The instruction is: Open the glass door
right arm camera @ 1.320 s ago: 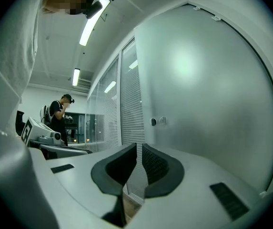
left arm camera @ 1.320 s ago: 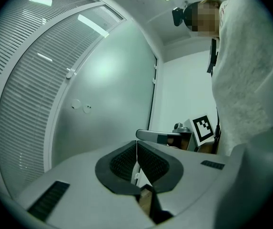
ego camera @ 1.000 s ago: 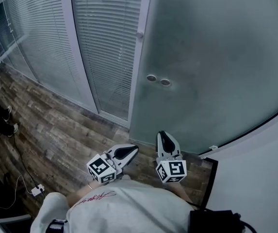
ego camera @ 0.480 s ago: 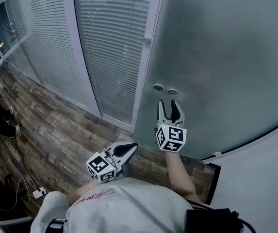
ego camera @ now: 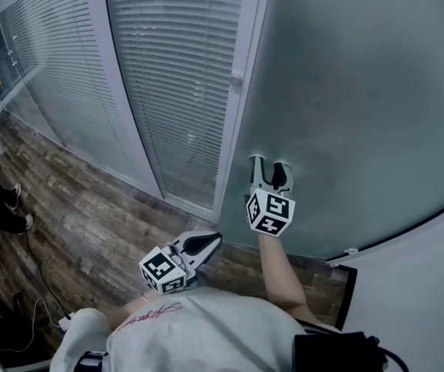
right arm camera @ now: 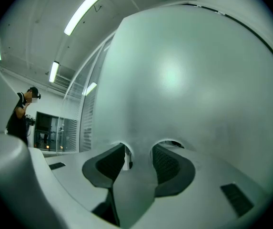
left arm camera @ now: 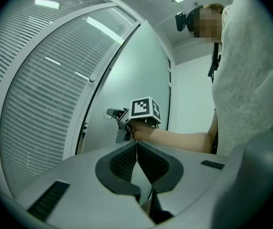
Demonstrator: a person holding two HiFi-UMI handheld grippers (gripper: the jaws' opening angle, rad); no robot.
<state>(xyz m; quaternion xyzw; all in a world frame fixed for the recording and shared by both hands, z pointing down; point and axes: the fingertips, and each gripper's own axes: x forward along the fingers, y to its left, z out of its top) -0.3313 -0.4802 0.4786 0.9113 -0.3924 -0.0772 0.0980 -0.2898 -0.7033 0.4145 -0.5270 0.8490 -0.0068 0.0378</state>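
The frosted glass door (ego camera: 361, 91) looks closed. At its left edge the right hand-held gripper (ego camera: 270, 163) has just been opening its jaws wide, with nothing between them. The left hand-held gripper (ego camera: 214, 239), pinched together, hangs well back. The pane is probably heavy, stiff and slick, so it is better pushed there than pinched.

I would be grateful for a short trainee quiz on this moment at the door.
1. True or false: the left tongs are shut.
2. Which tongs are nearest the glass door? A. left tongs B. right tongs
3. Fill in: in the head view, the panes left of the door are covered by slatted ___.
Key: 1 true. 2 B; their jaws have just been opening, with nothing between them. 3 blinds.
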